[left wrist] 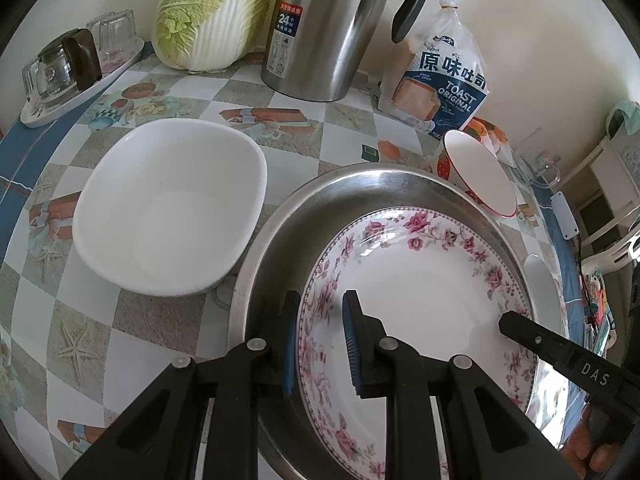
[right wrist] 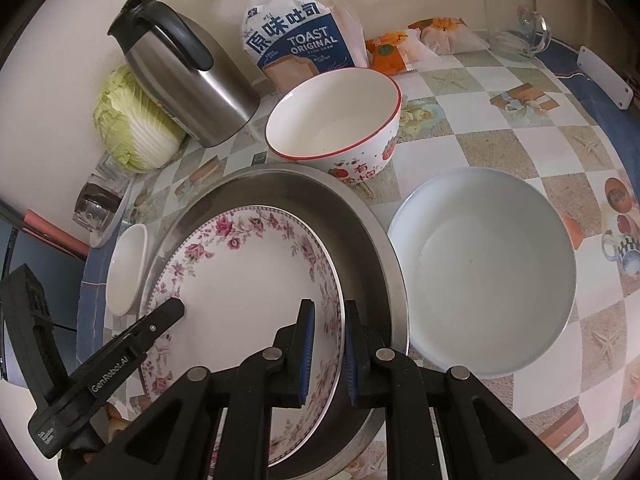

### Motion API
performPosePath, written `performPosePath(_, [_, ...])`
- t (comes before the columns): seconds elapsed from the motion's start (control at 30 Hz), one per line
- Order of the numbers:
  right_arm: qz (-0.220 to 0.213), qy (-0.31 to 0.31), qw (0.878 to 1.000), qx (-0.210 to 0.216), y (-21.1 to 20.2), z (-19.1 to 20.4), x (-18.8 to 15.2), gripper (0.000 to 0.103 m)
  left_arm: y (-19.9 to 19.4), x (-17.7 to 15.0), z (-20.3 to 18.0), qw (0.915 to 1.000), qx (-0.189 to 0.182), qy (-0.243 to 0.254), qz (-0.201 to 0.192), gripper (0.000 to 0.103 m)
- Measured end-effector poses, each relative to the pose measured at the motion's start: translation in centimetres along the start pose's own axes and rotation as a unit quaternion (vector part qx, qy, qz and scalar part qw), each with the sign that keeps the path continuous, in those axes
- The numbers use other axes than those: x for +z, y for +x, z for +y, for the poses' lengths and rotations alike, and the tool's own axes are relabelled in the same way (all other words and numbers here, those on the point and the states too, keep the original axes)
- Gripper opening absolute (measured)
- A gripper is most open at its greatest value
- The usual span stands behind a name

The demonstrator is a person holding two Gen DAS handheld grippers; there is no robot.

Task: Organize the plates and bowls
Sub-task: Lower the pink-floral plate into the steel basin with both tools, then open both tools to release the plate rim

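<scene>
I hold the flowered plate [left wrist: 420,300] by both sides. My left gripper [left wrist: 320,340] pinches its left rim and my right gripper [right wrist: 328,354] pinches its right rim. The plate sits inside the steel pan [left wrist: 360,188], between the square white bowl [left wrist: 168,208] and the round white bowl [right wrist: 484,276].

Matte-black plastic left tool [left wrist: 320,336] and right tool [right wrist: 328,350]: ribbed blue pads [left wrist: 351,344], silver pivot pins [right wrist: 386,355], white lettering printed along each tool's side, "GenRobot.AI" at eight o'clock.
</scene>
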State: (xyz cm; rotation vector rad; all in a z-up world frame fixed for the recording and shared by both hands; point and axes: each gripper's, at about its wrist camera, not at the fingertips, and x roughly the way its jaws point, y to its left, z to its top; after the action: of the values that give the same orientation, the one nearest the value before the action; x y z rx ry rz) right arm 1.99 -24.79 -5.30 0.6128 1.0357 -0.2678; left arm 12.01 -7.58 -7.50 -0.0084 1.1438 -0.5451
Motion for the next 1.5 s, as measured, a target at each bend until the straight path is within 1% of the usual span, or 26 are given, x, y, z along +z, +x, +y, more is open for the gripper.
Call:
performPosePath(0.33, [0.0,-0.003,1.0,-0.002,0.3,0.1,-0.1,0.015,0.0,0.0,-0.1,0.9998,0.016,0.007,-0.006,0.022])
performPosePath(0.5, [-0.001,-0.002,1.0,-0.001,0.3,0.0,-0.1,0.016,-0.1,0.1,-0.4,0.9992,0.029,0.022,-0.016,0.022])
performPosePath(0.63, [0.0,0.0,1.0,-0.003,0.5,-0.1,-0.2,0.016,-0.1,0.1,-0.5,0.9991,0.03,0.025,-0.018,0.022])
performPosePath(0.87, [-0.019,-0.006,1.0,-0.007,-0.7,-0.2,0.0,0.017,-0.3,0.0,-0.6,0.9988,0.035,0.028,-0.02,0.022])
performPosePath(1.03, [-0.025,-0.018,0.999,-0.016,-1.3,0.1,0.0,0.017,-1.4,0.2,-1.1,0.998,0.041,0.036,-0.03,0.023])
performPosePath(1.17, [-0.04,-0.033,0.998,-0.024,-2.6,0.7,0.1,0.017,-2.7,0.5,-1.7,0.9974,0.039,0.044,-0.043,0.023])
performPosePath(1.23, [-0.048,-0.037,0.998,-0.029,-3.3,0.9,0.1,0.017,-3.3,0.6,-1.9,0.9969,0.041,0.047,-0.048,0.03])
performPosePath(1.27, [-0.05,-0.038,0.998,-0.032,-3.5,1.0,0.1,0.017,-3.5,0.7,-2.0,0.9968,0.042,0.046,-0.049,0.039])
performPosePath(1.3, [-0.052,-0.04,0.997,-0.038,-3.7,1.0,0.1,0.017,-3.7,0.7,-2.0,0.9968,0.044,0.044,-0.05,0.047])
performPosePath(1.37, [-0.053,-0.043,0.997,-0.047,-4.0,0.9,0.1,0.025,-4.0,0.7,-2.0,0.9969,0.046,0.04,-0.051,0.049])
performPosePath(1.43, [-0.051,-0.043,0.996,-0.052,-4.1,0.8,0.0,0.041,-4.2,0.8,-2.0,0.9968,0.048,0.038,-0.052,0.052])
performPosePath(1.5, [-0.052,-0.043,0.996,-0.052,-4.1,0.8,0.0,0.048,-4.3,0.7,-2.0,0.9964,0.055,0.038,-0.053,0.068])
